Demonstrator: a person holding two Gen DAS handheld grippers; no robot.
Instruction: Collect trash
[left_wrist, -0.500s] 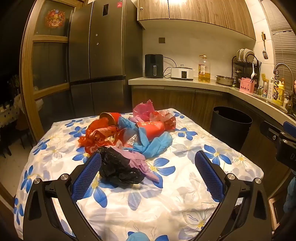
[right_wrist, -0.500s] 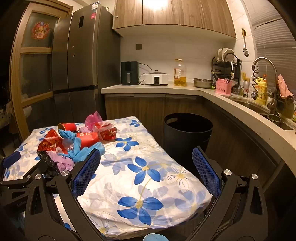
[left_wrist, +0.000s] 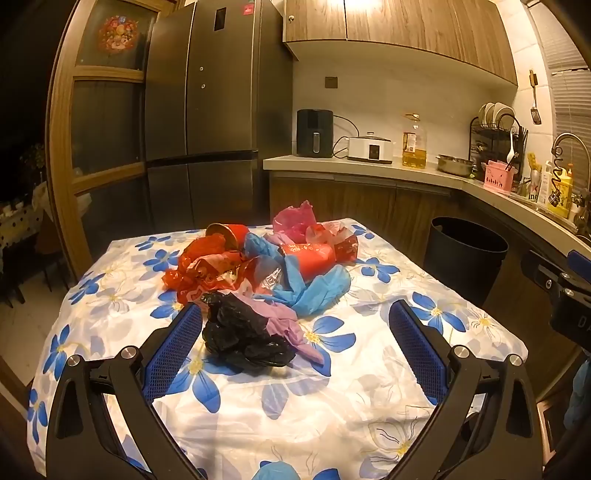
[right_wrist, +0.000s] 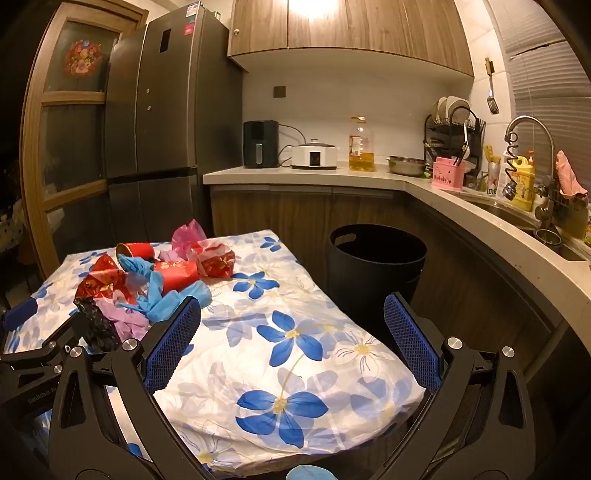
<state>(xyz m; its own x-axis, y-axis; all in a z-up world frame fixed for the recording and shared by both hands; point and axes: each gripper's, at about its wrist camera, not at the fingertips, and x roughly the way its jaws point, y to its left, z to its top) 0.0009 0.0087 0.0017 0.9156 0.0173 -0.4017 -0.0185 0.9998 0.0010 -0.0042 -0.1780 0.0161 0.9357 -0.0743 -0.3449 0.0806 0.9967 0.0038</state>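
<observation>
Both grippers' fingers wide, empty, left gripper (left_wrist: 295, 328) near black bag (left_wrist: 243, 332) (right gripper (right_wrist: 291, 328) over tablecloth (right_wrist: 295, 350)).

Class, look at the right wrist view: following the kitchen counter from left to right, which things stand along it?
Black air fryer → white cooker → oil bottle → steel bowl → pink basket → yellow detergent bottle → pink cloth.

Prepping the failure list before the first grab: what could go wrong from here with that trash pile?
1. The black bag lies tangled with the purple glove; the open left gripper may drag both.
2. Pads could snag the loose floral tablecloth.
3. The bin stands off the table's far side; limp blue gloves might drop short.
</observation>
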